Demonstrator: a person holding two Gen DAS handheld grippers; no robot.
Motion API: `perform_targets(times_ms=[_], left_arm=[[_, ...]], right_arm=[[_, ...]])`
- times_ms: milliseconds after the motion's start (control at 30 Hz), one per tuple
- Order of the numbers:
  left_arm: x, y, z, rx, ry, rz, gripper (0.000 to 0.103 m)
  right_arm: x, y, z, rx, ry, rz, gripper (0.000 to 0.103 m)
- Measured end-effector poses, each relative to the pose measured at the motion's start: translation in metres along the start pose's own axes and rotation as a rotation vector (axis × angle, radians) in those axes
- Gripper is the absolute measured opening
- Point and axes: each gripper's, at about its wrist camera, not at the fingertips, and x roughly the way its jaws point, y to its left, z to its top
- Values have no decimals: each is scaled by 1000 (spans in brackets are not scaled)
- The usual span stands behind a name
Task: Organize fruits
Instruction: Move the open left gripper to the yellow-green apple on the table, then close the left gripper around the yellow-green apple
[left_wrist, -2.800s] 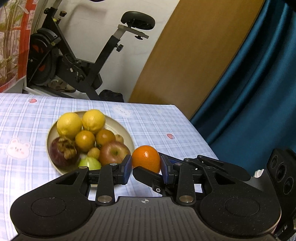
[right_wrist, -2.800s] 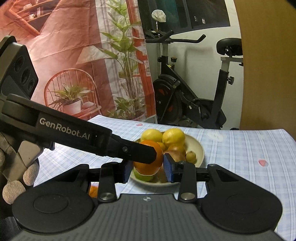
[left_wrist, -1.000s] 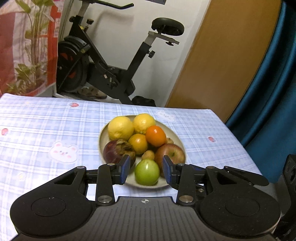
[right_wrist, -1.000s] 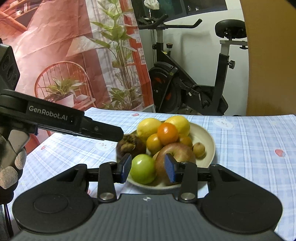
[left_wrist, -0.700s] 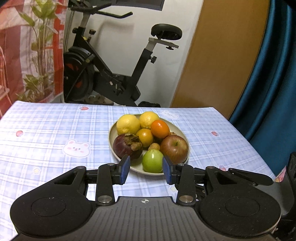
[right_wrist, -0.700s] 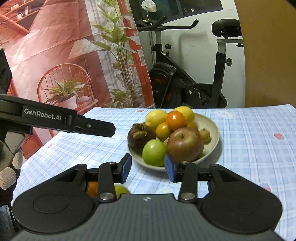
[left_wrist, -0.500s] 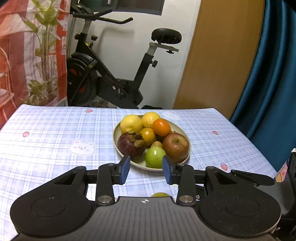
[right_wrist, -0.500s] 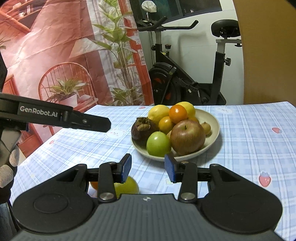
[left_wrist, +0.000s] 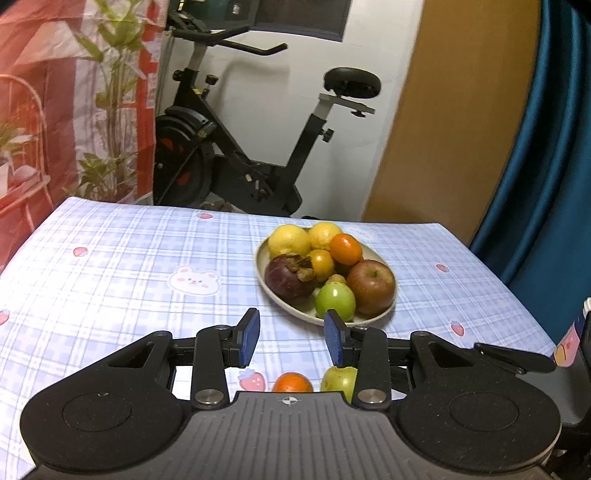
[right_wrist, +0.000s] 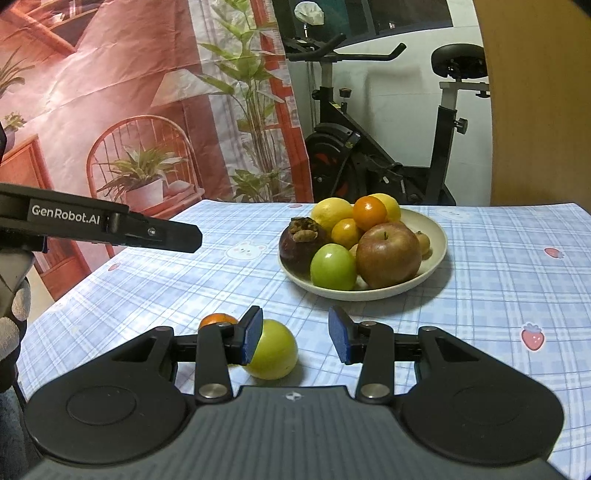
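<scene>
On the checked tablecloth (right_wrist: 498, 258), both grippers gape empty; green apple (right_wrist: 275, 350) beside orange (right_wrist: 216, 318).

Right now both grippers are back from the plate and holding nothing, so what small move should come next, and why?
Probably ease the right gripper forward and slightly left to bracket the green fruit on the tablecloth. Its jaws are open and empty, the fruit lies just ahead beside the left pad, and it and a small orange are still off the plate.
</scene>
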Motion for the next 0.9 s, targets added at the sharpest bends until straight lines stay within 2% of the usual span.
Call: perform_targets(times_ms=[233, 533, 667, 900], left_arm=[[-2, 12, -1, -39, -3, 13, 40], [8, 11, -10, -55, 37, -29, 40], [18, 2, -14, -19, 78, -46, 40], [37, -19, -21, 52, 142, -89, 40]], right_arm=[[0, -2, -4, 15, 4, 4, 43], [9, 0, -8, 10, 28, 27, 43], [18, 4, -12, -8, 54, 51, 43], [32, 4, -13, -32, 71, 102, 52]])
